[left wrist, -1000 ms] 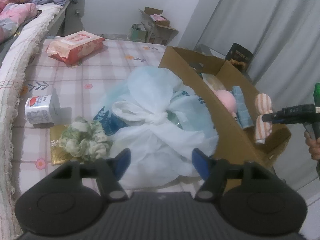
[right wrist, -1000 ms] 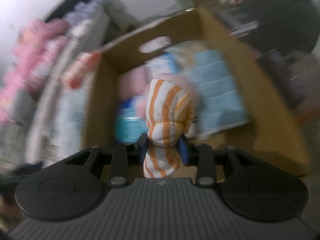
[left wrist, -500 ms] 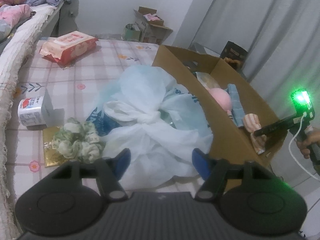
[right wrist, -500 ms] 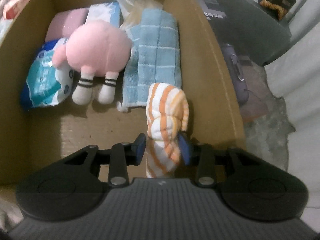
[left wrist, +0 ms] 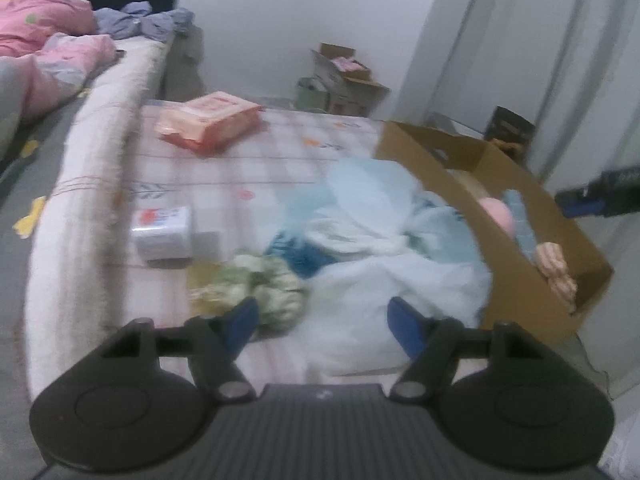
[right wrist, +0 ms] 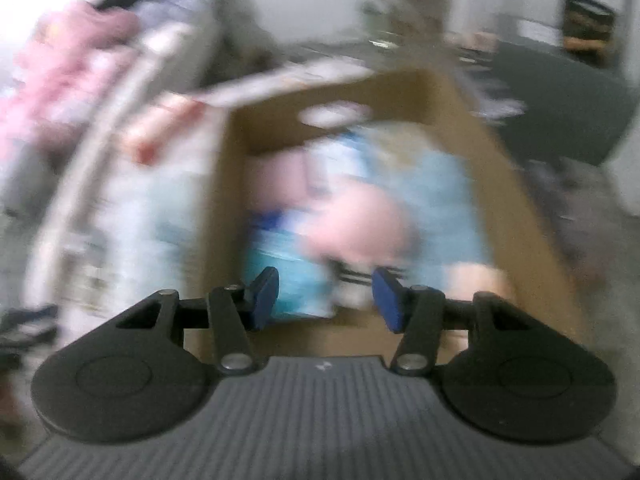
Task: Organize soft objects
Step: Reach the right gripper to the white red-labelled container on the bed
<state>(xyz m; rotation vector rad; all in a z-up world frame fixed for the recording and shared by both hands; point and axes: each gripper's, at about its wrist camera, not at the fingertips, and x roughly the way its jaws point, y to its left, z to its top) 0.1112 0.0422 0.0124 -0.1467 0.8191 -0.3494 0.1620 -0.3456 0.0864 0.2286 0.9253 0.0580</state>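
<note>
The cardboard box (left wrist: pixel 516 280) stands at the right edge of the checked bed cover. Inside it lie a pink plush (left wrist: pixel 498 212), a blue towel (left wrist: pixel 520 220) and the orange-striped towel (left wrist: pixel 554 268), which sits in the near corner. My right gripper (right wrist: pixel 325 288) hovers over the box's near end, its jaws opening with nothing between them; the striped towel (right wrist: pixel 476 276) lies just to their right. My left gripper (left wrist: pixel 322 316) is open and still widening. It holds nothing, and sits above a green scrunchie (left wrist: pixel 264 284) and a pale blue plastic bag (left wrist: pixel 380 264).
A red wet-wipes pack (left wrist: pixel 208 120) lies far back on the cover, and a small white tissue pack (left wrist: pixel 162 232) is at the left. A bed with pink bedding (left wrist: pixel 48 52) runs along the left. More cardboard boxes (left wrist: pixel 344 80) stand by the far wall. Both views are blurred.
The right gripper opened and let go of the striped towel, which now lies in the box. That gripper drew back and up. The left gripper's view pulled back, showing more of the bed.
</note>
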